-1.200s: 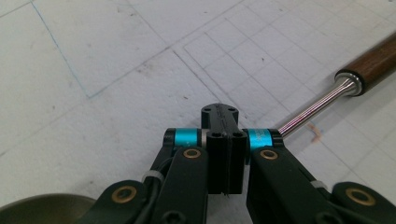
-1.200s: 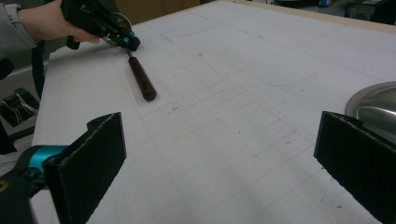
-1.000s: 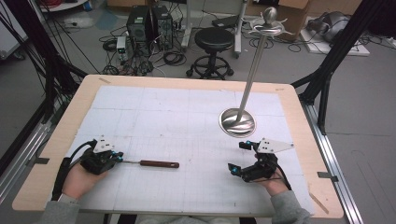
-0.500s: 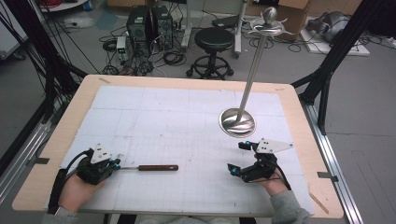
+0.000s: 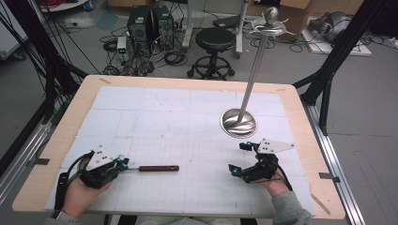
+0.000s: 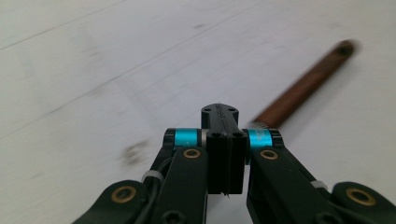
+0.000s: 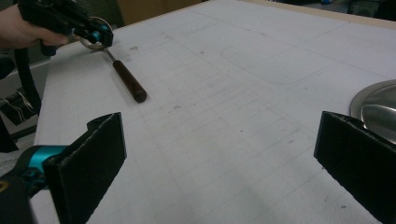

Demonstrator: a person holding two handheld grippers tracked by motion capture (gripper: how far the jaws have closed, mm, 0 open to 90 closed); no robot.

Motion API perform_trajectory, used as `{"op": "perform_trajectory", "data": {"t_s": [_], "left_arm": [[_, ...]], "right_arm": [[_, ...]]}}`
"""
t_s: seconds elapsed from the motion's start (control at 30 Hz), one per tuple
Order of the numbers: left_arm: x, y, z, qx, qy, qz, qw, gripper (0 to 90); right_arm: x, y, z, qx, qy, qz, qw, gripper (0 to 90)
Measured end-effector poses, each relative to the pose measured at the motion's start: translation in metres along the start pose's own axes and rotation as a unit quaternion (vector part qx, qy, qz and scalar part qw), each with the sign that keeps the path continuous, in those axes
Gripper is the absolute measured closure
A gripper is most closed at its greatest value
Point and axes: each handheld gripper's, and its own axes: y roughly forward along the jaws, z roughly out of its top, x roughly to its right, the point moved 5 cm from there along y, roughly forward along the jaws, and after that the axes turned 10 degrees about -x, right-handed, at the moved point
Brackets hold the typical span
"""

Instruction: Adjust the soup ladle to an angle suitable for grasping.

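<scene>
Tool's metal end (image 5: 130, 168) hidden behind left gripper (image 5: 121, 163); wooden handle (image 6: 303, 85) blurred in left gripper view; steel base (image 7: 376, 108) cut off at right edge.

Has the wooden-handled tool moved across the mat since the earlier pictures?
Yes. The wooden-handled tool, its metal end clamped in the left tongs, has slid right, toward the fixed round stand base; its handle tip sits nearer below it.

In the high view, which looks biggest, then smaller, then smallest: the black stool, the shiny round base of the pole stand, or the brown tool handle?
1. Black stool, though it stands farther off on the floor.
2. Shiny round base.
3. Brown tool handle, long but thin.
</scene>
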Motion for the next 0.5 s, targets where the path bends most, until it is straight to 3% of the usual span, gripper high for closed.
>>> {"op": "perform_trajectory", "data": {"t_s": [0.03,0.07,0.23,0.5], "left_arm": [[0.006,0.001,0.002,0.004,0.003,-0.01,0.9999,89.6],[0.015,0.004,0.005,0.009,0.011,-0.034,0.9993,89.6],[0.027,0.01,0.007,0.003,0.037,-0.058,0.9976,89.6],[0.031,0.023,0.006,-0.018,0.059,-0.067,0.9958,89.6]], "right_arm": [[0.0,0.0,0.0,0.0,0.001,0.001,1.0,1.3],[-0.001,0.0,0.0,0.0,0.002,0.001,1.0,1.3],[-0.001,0.0,0.0,-0.002,0.0,0.002,1.0,1.3],[-0.002,0.0,-0.001,-0.004,0.001,0.007,1.0,1.3]]}}
